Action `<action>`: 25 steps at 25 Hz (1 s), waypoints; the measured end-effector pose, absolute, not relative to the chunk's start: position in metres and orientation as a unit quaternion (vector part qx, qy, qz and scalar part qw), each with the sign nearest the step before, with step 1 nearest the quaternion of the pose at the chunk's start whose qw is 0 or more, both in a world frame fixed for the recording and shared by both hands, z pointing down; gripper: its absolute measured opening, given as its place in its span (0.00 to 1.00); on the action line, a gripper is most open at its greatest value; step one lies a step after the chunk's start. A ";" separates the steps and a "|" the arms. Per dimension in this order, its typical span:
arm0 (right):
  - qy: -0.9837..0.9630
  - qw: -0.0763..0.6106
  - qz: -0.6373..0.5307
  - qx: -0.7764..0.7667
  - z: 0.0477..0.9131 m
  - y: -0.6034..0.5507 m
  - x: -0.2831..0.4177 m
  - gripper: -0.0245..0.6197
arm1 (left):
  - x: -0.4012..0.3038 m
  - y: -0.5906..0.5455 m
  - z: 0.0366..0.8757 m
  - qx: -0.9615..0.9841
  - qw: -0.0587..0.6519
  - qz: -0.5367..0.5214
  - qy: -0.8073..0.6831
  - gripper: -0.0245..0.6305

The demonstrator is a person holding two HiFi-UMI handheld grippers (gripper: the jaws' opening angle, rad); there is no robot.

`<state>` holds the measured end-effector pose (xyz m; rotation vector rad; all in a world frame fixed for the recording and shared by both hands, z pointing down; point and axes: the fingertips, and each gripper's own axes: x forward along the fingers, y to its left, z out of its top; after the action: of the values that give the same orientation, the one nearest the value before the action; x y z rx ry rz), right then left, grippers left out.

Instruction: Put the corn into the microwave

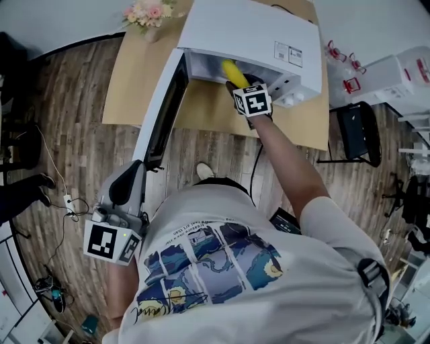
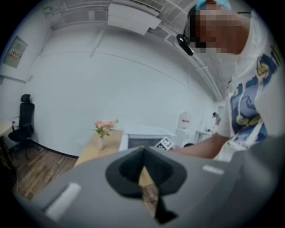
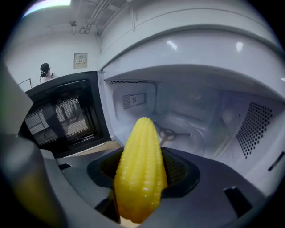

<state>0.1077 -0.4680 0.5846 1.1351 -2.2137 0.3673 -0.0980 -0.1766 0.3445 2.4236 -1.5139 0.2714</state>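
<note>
A yellow corn cob (image 3: 140, 171) is clamped between the jaws of my right gripper (image 3: 141, 187), tip pointing into the microwave's open cavity (image 3: 191, 124). From the head view, the right gripper (image 1: 246, 91) holds the corn (image 1: 233, 72) at the mouth of the white microwave (image 1: 252, 33), whose door (image 1: 164, 111) swings out to the left. My left gripper (image 1: 127, 191) hangs low by the person's side, far from the microwave. In the left gripper view its jaws (image 2: 143, 178) are closed together with nothing between them.
The microwave stands on a tan wooden table (image 1: 134, 74) with a vase of pink flowers (image 1: 149, 13) at the back left. A glass turntable (image 3: 178, 133) lies inside the cavity. A black stool (image 1: 356, 131) and white boxes (image 1: 396, 74) stand at the right on the wood floor.
</note>
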 end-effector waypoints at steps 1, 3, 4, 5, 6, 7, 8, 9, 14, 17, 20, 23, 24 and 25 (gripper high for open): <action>-0.837 0.311 0.136 0.430 0.588 -0.475 0.106 0.42 | -0.099 -0.179 0.345 0.834 0.136 0.094 -0.527 0.05; -0.835 0.318 0.130 0.430 0.593 -0.488 0.103 0.42 | -0.101 -0.183 0.346 0.828 0.140 0.095 -0.535 0.05; -0.834 0.321 0.127 0.431 0.596 -0.494 0.102 0.42 | -0.102 -0.185 0.347 0.824 0.142 0.095 -0.540 0.05; -0.833 0.324 0.125 0.431 0.599 -0.499 0.100 0.42 | -0.104 -0.187 0.348 0.821 0.144 0.096 -0.544 0.05; -0.832 0.327 0.122 0.431 0.601 -0.505 0.099 0.42 | -0.105 -0.188 0.348 0.818 0.146 0.097 -0.548 0.05; -0.831 0.329 0.118 0.432 0.603 -0.510 0.098 0.42 | -0.106 -0.189 0.349 0.815 0.148 0.098 -0.552 0.05; -0.830 0.331 0.115 0.433 0.604 -0.516 0.097 0.42 | -0.107 -0.191 0.350 0.812 0.149 0.099 -0.556 0.05; -0.830 0.332 0.112 0.435 0.605 -0.521 0.097 0.42 | -0.108 -0.192 0.351 0.809 0.150 0.100 -0.559 0.05; -0.825 0.342 0.094 0.440 0.610 -0.543 0.093 0.42 | -0.112 -0.198 0.357 0.798 0.161 0.101 -0.571 0.05; -0.824 0.350 0.080 0.439 0.614 -0.552 0.090 0.42 | -0.112 -0.201 0.359 0.794 0.167 0.103 -0.575 0.05; -0.820 0.358 0.070 0.440 0.617 -0.557 0.087 0.42 | -0.115 -0.203 0.360 0.792 0.167 0.104 -0.578 0.05; -0.819 0.362 0.072 0.440 0.621 -0.558 0.086 0.42 | -0.117 -0.203 0.360 0.789 0.168 0.104 -0.582 0.05; -0.820 0.361 0.071 0.438 0.621 -0.558 0.084 0.42 | -0.117 -0.204 0.361 0.788 0.168 0.104 -0.583 0.05; -0.821 0.360 0.071 0.439 0.622 -0.559 0.084 0.42 | -0.117 -0.204 0.361 0.787 0.169 0.105 -0.584 0.05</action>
<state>0.0835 -0.5589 0.6216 1.1309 -2.1157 0.1824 -0.1171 -0.2035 0.3606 2.2375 -1.6615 0.2986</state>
